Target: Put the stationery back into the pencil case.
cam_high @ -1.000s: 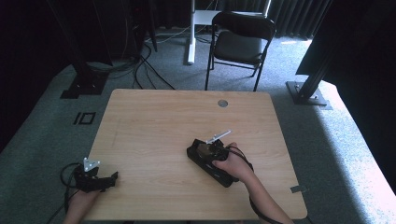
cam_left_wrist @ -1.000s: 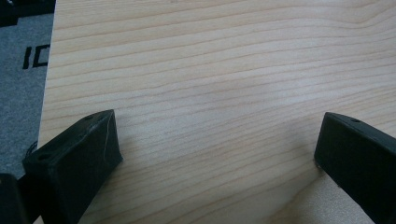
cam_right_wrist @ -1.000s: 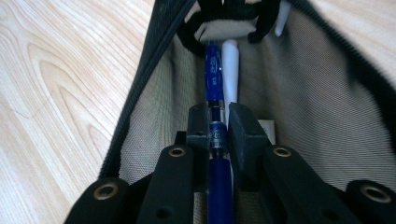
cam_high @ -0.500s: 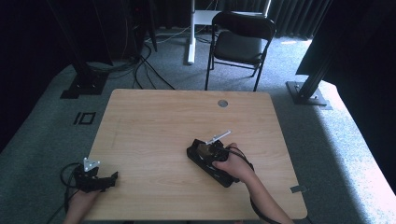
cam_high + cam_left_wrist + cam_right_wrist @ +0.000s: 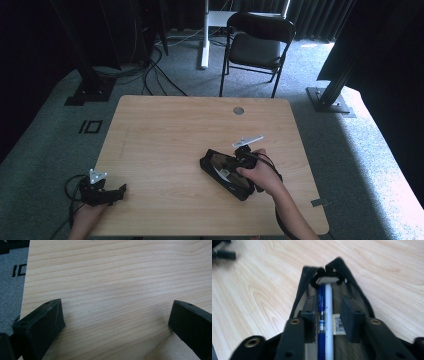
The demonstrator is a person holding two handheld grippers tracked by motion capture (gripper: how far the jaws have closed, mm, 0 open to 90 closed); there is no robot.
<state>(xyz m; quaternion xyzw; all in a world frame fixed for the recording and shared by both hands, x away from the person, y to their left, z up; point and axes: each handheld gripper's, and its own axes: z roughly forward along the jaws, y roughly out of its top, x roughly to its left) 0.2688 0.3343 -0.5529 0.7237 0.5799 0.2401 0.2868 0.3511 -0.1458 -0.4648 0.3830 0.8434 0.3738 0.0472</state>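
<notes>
Since the earlier high view the right gripper (image 5: 327, 315) has lifted a little over the open pencil case (image 5: 225, 172), and its jaws have just been opening; they now stand slightly apart on either side of a blue pen (image 5: 321, 315) and a white pen (image 5: 328, 315), pressing on neither. Both pens lie side by side inside the black pencil case, running lengthwise toward its far end, with a small barcode label (image 5: 338, 325) beside the white one. On the near left corner of the wooden table (image 5: 165, 130) the left gripper (image 5: 115, 322) rests with its jaws spread wide and only bare wood between them. The case sits near the right side of the table, under the person's right hand (image 5: 260, 172). Beyond the far edge a black folding chair (image 5: 257, 45) stands on the grey carpet.
</notes>
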